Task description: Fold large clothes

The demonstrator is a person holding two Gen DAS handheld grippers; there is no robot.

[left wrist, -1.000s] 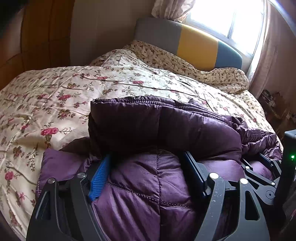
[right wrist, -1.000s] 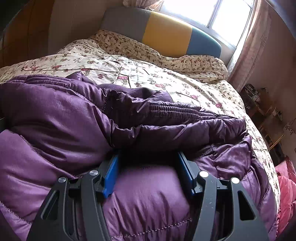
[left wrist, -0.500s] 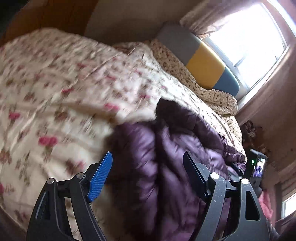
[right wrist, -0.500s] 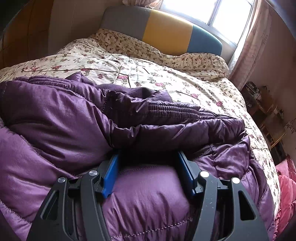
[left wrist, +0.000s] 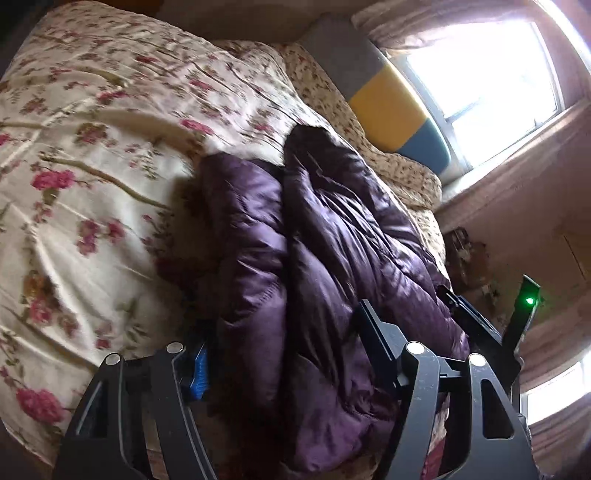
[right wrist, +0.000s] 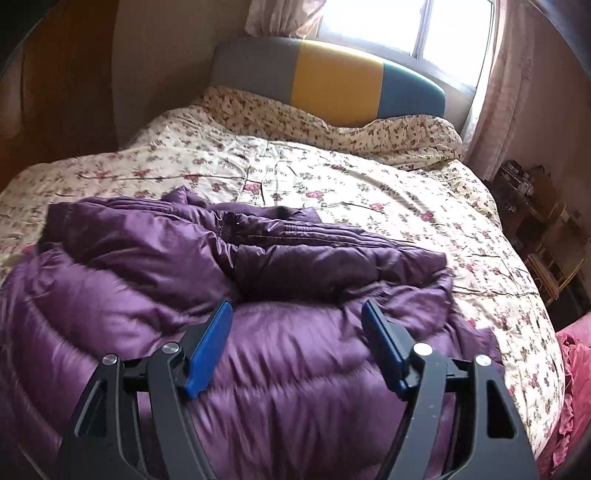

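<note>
Purple quilted jacket (right wrist: 295, 369) lies bunched on the bed (right wrist: 369, 192), near its foot end, w/ a sleeve or upper layer folded across the top. Bed has a floral cover; headboard (right wrist: 332, 77) is grey, yellow & blue, under a bright window (right wrist: 369, 22).

Right gripper (right wrist: 297, 317) hovers over the jacket's near bulge, fingers wide apart, blue pads (right wrist: 210, 347) bare, nothing between them. Tips sit just above or at the fabric; can't tell if touching.

Left gripper (left wrist: 280, 347) view is tilted, seen from the jacket's left side. Its fingers are spread w/ a thick fold of the jacket running between them; the left blue pad is half buried in fabric, the right finger (left wrist: 373, 332) presses against the puffy side. Not closed tight: the gap stays wide, so fabric is straddled rather than pinched.

In the left view the right gripper's body w/ a green light (left wrist: 530, 301) shows at the jacket's far side. Pink cloth (right wrist: 576, 387) sits at the bed's right edge.
</note>
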